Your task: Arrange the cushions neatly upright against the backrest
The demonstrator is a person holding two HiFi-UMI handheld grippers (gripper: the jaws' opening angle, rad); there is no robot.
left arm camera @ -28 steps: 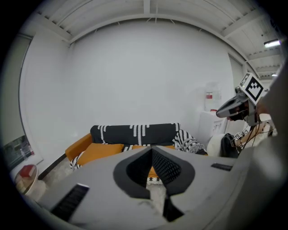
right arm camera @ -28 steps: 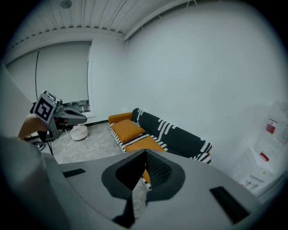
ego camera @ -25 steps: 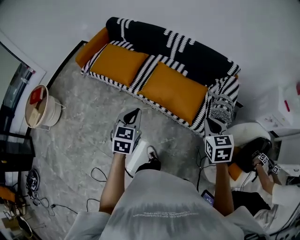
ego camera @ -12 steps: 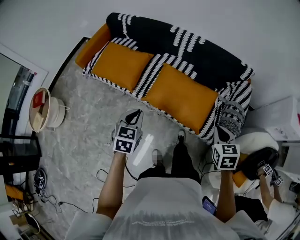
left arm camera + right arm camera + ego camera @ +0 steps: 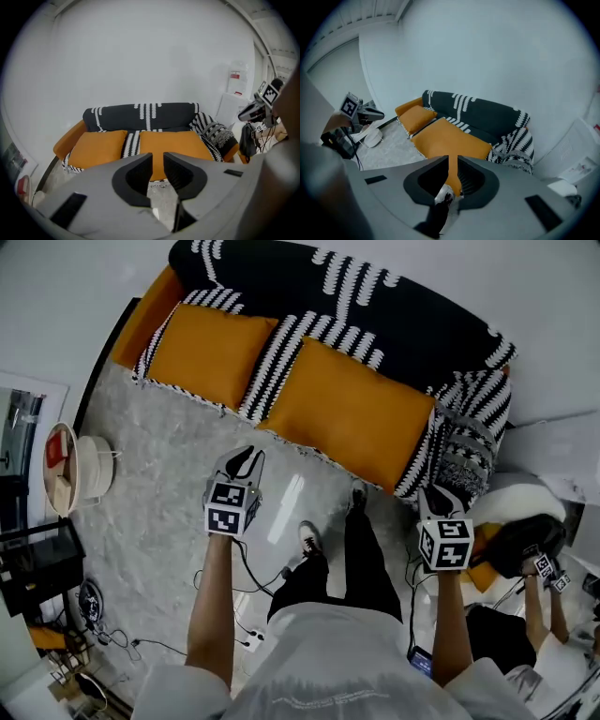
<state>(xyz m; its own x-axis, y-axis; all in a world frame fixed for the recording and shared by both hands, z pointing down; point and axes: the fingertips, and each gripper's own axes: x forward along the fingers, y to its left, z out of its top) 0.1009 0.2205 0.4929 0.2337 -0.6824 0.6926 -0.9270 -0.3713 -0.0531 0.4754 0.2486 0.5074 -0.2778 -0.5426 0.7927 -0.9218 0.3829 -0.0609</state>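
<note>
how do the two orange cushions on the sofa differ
The smaller cushion looks squarer; the larger cushion is longer. The smaller cushion lies beside the orange armrest; the larger cushion lies by the patterned throw. Both are orange and lie flat, not upright against the backrest.

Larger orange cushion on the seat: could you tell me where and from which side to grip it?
Probably its front edge, near a corner, coming from the open front of the sofa. The larger orange cushion lies flat with its rear edge toward the backrest, so lifting the front should tip it upright.
</note>
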